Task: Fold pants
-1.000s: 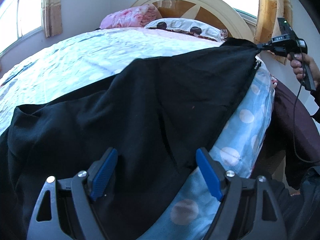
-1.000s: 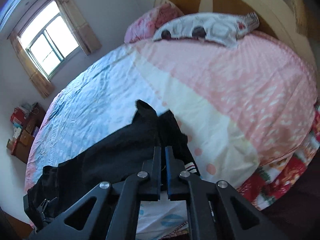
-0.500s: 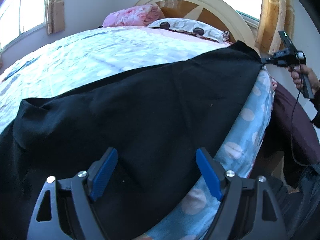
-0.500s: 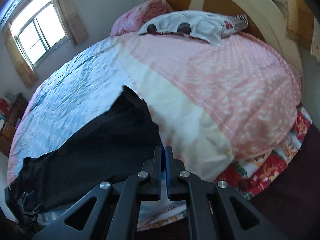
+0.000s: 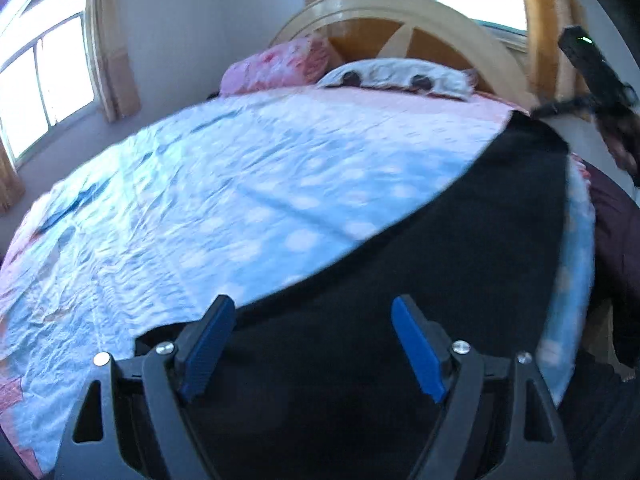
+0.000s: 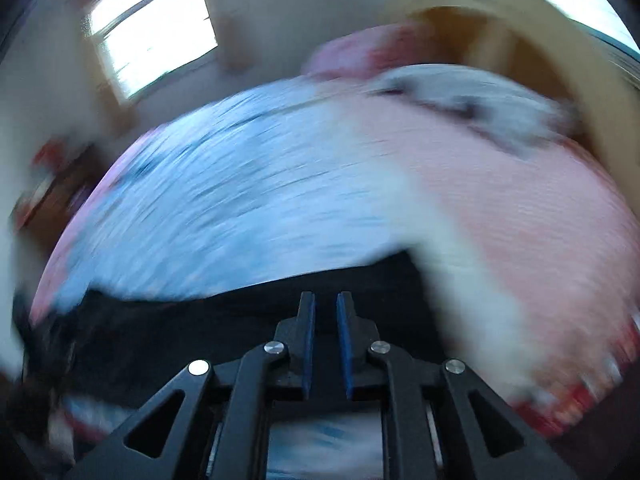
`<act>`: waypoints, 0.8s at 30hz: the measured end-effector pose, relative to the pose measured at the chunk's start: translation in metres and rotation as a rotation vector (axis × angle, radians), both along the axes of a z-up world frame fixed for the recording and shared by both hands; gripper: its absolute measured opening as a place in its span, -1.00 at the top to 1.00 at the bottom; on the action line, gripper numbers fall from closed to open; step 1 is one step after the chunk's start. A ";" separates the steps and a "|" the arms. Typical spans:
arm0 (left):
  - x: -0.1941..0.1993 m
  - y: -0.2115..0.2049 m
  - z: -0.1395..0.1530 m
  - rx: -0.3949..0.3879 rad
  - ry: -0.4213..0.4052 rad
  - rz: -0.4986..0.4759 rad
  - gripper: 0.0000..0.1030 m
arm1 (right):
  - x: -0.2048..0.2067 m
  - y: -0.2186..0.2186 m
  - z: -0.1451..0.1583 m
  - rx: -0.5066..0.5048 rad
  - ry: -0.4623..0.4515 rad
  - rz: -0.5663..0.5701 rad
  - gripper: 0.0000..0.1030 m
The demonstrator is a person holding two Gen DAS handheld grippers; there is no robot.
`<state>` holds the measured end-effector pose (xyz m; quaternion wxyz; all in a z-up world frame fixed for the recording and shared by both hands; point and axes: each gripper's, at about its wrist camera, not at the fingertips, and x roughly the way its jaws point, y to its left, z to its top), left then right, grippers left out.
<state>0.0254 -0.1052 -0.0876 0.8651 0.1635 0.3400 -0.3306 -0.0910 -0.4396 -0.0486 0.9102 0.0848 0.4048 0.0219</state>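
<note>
Black pants (image 5: 440, 248) lay stretched along bed (image 5: 240, 200) edge. Left gripper (image 5: 312, 344) gaped wide above fabric, grasping nothing. Right gripper (image 6: 325, 340) jaws were opening, gap bare.

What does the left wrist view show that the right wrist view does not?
Only the left wrist view: the open left gripper over the pants, and the right gripper seen from outside at the pants' far corner, with the hand holding it.

Only the right wrist view: the right gripper's own fingers, jaws opening with a narrow gap, and blurred furniture at the left.

Both: the black pants spread along the near edge of the bed, the pillows, the headboard and a window.
</note>
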 end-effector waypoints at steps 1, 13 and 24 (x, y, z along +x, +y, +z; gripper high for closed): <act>0.012 0.003 -0.005 0.013 0.037 0.002 -0.61 | 0.021 0.030 -0.009 0.021 0.021 0.105 0.76; 0.042 0.011 -0.037 0.144 0.098 -0.120 -0.36 | 0.133 0.177 -0.077 -0.004 0.241 0.598 0.76; 0.048 0.011 -0.040 0.093 0.147 -0.161 -0.18 | 0.139 0.185 -0.089 -0.120 0.282 0.641 0.08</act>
